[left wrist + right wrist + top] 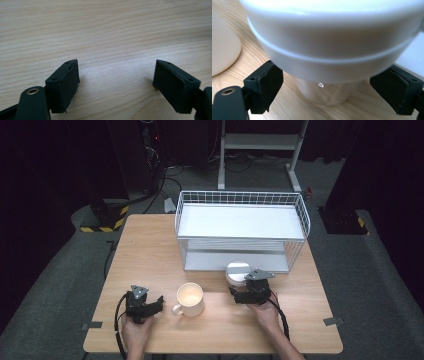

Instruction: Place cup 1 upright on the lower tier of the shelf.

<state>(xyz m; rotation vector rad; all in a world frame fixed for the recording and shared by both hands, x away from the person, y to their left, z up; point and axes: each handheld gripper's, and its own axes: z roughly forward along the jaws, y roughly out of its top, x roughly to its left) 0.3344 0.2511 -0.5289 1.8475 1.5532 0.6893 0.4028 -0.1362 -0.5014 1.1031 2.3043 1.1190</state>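
A round container with a wide white lid (238, 271) and a shiny metal body (327, 93) stands on the wooden table (150, 250), just in front of the wire rack. My right gripper (237, 287) reaches in low under the lid; its jaws stand open on either side of the metal body (325, 85) with a gap at each pad. A cream mug (190, 299) sits left of it, handle toward the front left, and its side shows in the right gripper view (222, 50). My left gripper (159, 302) lies left of the mug, open over bare wood (116, 75).
A white wire rack (240, 198) with two shelves takes up the back of the table, and its base edge (412, 57) is close behind the container. A stand and cables are on the dark floor beyond.
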